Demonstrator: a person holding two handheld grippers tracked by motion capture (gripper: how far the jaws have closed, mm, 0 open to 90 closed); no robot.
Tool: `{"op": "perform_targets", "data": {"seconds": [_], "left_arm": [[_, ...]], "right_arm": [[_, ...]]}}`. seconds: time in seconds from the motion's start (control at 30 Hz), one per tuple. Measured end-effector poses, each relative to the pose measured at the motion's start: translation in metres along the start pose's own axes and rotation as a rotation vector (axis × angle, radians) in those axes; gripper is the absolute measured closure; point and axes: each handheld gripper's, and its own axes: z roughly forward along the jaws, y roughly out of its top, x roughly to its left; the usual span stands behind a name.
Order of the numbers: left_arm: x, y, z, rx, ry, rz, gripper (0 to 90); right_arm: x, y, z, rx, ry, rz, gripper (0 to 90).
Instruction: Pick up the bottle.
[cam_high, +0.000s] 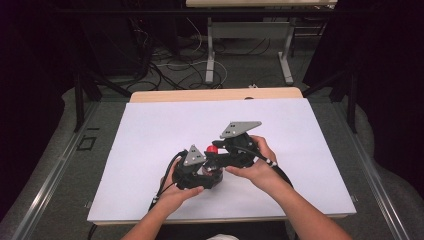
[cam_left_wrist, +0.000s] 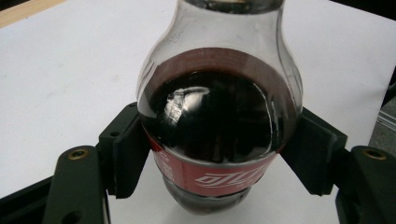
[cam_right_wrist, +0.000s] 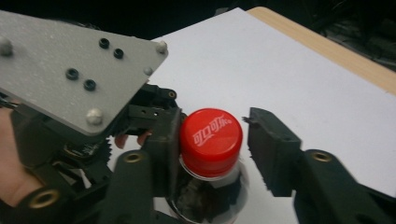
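Observation:
A small cola bottle with dark liquid and a red label stands upright on the white sheet. My left gripper is shut on its round body, one pad on each side. In the high view the left gripper sits low beside the bottle, with a hand around it. The red cap lies between the jaws of my right gripper. The left pad touches the cap and the right pad stands a small gap off it, so this gripper is open. From above, the right gripper reaches the cap from the right.
A white sheet covers the wooden table. The left gripper's grey plate sits close to the right gripper's left jaw. Beyond the table's far edge are floor cables and table legs.

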Motion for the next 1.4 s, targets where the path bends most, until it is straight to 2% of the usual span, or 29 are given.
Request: {"op": "perform_targets", "data": {"seconds": [0.03,0.1,0.13,0.17,0.2,0.23,0.27,0.3,0.37,0.4,0.43,0.5,0.53,0.57,0.63,0.67,0.7,0.73,0.77,0.8,0.83,0.87,0.93,0.97,1.03,1.07,1.2,1.27,1.4], "left_arm": [[0.000,0.000,0.000,-0.004,-0.003,-0.004,30.2],[0.001,0.001,-0.002,0.006,-0.013,-0.001,30.1],[0.000,0.000,-0.001,-0.011,-0.003,-0.005,30.1],[0.000,0.000,-0.001,-0.014,-0.004,-0.002,30.1],[0.000,0.000,-0.001,-0.015,-0.007,-0.007,30.1],[0.000,0.000,-0.001,-0.015,-0.008,-0.003,30.1],[-0.001,0.000,-0.001,-0.014,-0.012,0.003,30.1],[-0.001,0.000,-0.001,-0.018,-0.013,0.001,30.1],[-0.002,0.000,-0.001,-0.014,-0.017,0.012,30.1],[-0.002,0.000,-0.001,-0.014,-0.017,0.012,30.2],[-0.002,0.000,0.000,-0.012,-0.018,0.013,30.2],[-0.003,0.000,0.000,-0.011,-0.016,0.014,30.1],[-0.002,0.000,0.000,-0.010,-0.016,0.009,30.1],[-0.002,0.000,0.000,-0.012,-0.017,0.001,30.1],[0.000,0.000,0.000,-0.010,-0.011,-0.001,30.1],[0.000,0.000,-0.001,-0.011,-0.008,-0.003,30.1],[0.000,0.000,-0.001,-0.013,-0.004,-0.005,30.1],[0.001,0.000,-0.002,-0.008,0.000,-0.004,30.1],[0.001,0.000,-0.002,-0.013,-0.006,-0.009,30.1],[0.002,0.000,-0.002,-0.013,0.001,-0.003,30.1],[0.001,0.000,-0.002,-0.013,0.001,-0.007,30.1],[0.001,0.000,-0.002,-0.013,0.000,-0.008,30.1],[0.001,0.000,-0.001,-0.011,0.004,-0.005,30.2],[0.002,0.000,-0.002,-0.001,0.001,-0.003,30.1],[0.002,0.000,-0.001,-0.009,0.007,-0.007,30.2],[0.002,0.000,-0.002,-0.009,0.007,-0.006,30.1],[0.001,0.000,-0.001,-0.010,0.005,-0.009,30.1],[0.001,0.000,-0.001,-0.010,0.003,-0.008,30.2],[0.000,0.000,-0.001,-0.009,0.003,-0.008,30.2]], "right_arm": [[0.000,0.000,0.000,-0.001,0.008,0.006,60.9],[-0.005,0.003,0.000,0.004,0.057,-0.034,61.2],[-0.005,0.003,0.000,0.004,0.057,-0.034,61.2],[-0.008,0.004,0.000,0.008,0.080,-0.045,61.2],[-0.015,0.005,-0.001,0.016,0.134,-0.072,61.4],[-0.018,0.006,0.000,0.016,0.163,-0.082,61.4],[-0.018,0.006,0.000,0.016,0.163,-0.082,61.4],[-0.024,0.007,0.000,0.032,0.221,-0.134,61.4],[-0.030,0.008,0.001,0.023,0.272,-0.179,61.4],[-0.030,0.008,0.001,0.023,0.272,-0.179,61.4],[-0.035,0.007,0.002,0.023,0.315,-0.211,61.3],[-0.037,0.007,0.002,0.022,0.328,-0.219,60.7],[-0.037,0.007,0.002,0.022,0.328,-0.219,60.7],[-0.036,0.006,0.002,0.028,0.311,-0.202,57.0],[-0.032,0.005,0.000,0.027,0.266,-0.179,49.2],[-0.026,0.005,-0.004,-0.003,0.219,-0.159,45.0],[-0.026,0.005,-0.004,-0.003,0.219,-0.159,45.0],[-0.024,0.004,-0.006,-0.013,0.189,-0.160,45.2],[-0.019,0.003,-0.010,-0.022,0.125,-0.155,46.4],[-0.016,0.003,-0.011,-0.028,0.102,-0.148,47.2],[-0.016,0.003,-0.011,-0.028,0.102,-0.148,47.2],[-0.010,0.001,-0.011,-0.017,0.067,-0.132,47.7],[-0.008,0.000,-0.010,-0.019,0.055,-0.122,48.9],[-0.004,-0.002,-0.008,-0.013,0.035,-0.096,49.6],[-0.002,-0.003,-0.007,-0.008,0.024,-0.090,52.4],[0.001,-0.004,-0.005,-0.016,0.011,-0.061,54.4],[0.002,-0.004,-0.003,-0.023,0.014,-0.035,55.0],[0.004,-0.004,-0.001,-0.039,0.008,-0.039,55.0],[0.005,-0.003,0.001,-0.036,0.013,-0.047,56.0]]}}
